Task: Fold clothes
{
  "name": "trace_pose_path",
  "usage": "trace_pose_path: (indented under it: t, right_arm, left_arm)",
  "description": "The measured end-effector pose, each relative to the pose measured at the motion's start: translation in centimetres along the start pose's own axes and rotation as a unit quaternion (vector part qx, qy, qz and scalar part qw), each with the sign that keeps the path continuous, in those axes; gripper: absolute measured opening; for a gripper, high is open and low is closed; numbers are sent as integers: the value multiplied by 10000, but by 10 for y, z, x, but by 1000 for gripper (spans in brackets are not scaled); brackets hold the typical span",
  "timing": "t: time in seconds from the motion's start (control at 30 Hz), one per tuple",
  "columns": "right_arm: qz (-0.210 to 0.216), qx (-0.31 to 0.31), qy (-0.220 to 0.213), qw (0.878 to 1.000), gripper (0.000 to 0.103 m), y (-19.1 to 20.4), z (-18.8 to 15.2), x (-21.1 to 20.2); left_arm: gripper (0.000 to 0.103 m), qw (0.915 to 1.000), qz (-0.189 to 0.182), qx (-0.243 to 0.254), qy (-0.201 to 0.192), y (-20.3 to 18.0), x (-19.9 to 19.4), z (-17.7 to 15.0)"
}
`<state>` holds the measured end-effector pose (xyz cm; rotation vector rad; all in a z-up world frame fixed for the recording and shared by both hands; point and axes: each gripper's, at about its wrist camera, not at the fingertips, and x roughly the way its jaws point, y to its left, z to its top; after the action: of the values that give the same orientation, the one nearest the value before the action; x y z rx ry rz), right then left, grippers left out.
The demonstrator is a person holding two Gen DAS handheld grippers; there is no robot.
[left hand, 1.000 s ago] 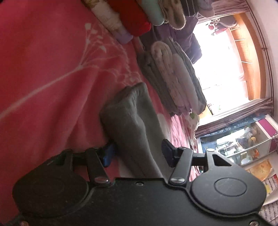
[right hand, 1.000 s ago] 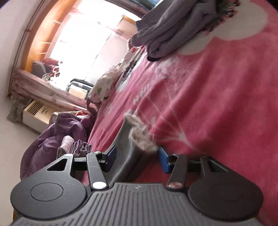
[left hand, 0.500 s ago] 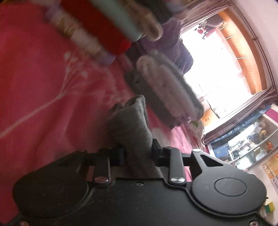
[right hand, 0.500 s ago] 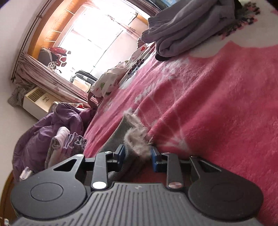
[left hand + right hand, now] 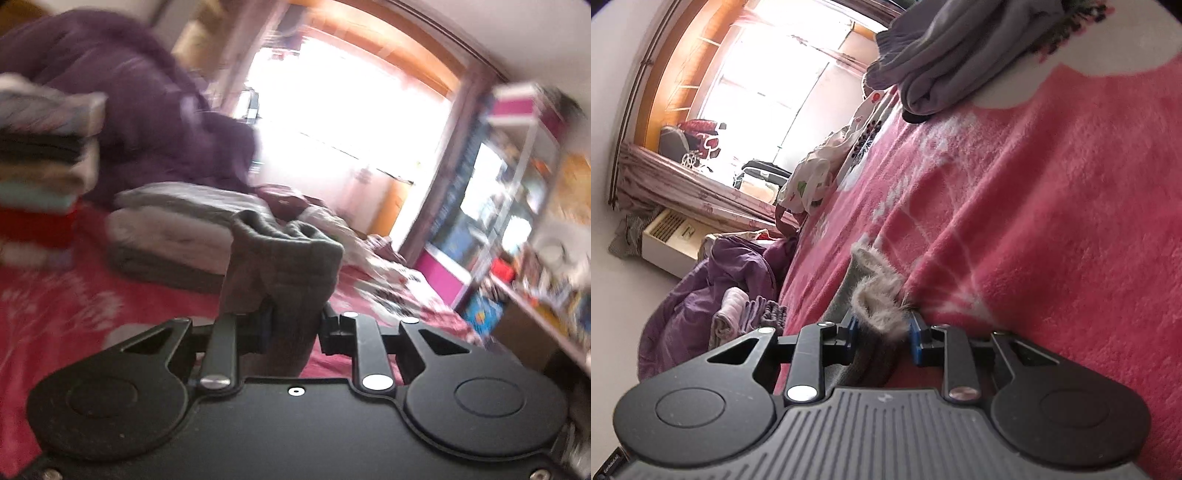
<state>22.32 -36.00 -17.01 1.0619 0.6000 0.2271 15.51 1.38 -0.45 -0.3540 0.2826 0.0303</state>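
The left gripper (image 5: pixel 293 326) has its jaws clamped on a folded grey garment (image 5: pixel 286 266), which bunches up between the two fingers and stands above them in a thick wad, lifted off the pink floral blanket (image 5: pixel 55 306). Behind it lies a folded pile of grey and pale clothes (image 5: pixel 173 229), with a purple jacket (image 5: pixel 140 110) further back and a taller stack of folded clothes (image 5: pixel 44 166) at the left edge; much of this view is smeared by motion blur.

The right gripper (image 5: pixel 881 330) is likewise closed on the grey garment (image 5: pixel 877 295) — its fleecy, frayed edge curls up between the blue pads (image 5: pixel 914 338), and the cloth lies low against the blanket (image 5: pixel 1052 221). A lilac-grey bundle of clothing (image 5: pixel 953 51) rests on the blanket well beyond.

A second ago both pairs of jaws stood open around the garment, which lay flat on the blanket; half a second ago they had pinched it. Since then the left end has risen and the left view has swung toward the window, while the right end has barely shifted.
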Motion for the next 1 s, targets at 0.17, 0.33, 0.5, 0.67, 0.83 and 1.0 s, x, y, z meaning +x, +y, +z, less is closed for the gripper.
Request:
trace_pose_path:
  t: [0.17, 0.33, 0.5, 0.67, 0.83, 1.0]
  right_arm:
    - [77, 147, 167, 9997, 27, -4, 4, 0]
    - [-242, -256, 173, 9992, 24, 7, 11, -5]
    - [-359, -2040, -563, 9767, 27, 63, -5, -28]
    - [1749, -1723, 870, 9655, 28, 90, -56, 14]
    - [2142, -976, 1748, 9561, 40, 97, -114, 54]
    - [1440, -1491, 2115, 9552, 34, 98, -147, 74]
  left_arm:
    - [19, 9975, -172, 679, 98, -49, 20, -16]
    - [18, 9977, 182, 654, -29, -43, 21, -13]
    - [18, 9986, 489, -44, -190, 2, -2, -2]
    - [18, 9945, 436, -904, -300, 49, -22, 0]
    - [18, 9886, 196, -1453, -337, 80, -33, -5]
    - [18, 9773, -125, -2101, -246, 105, -32, -13]
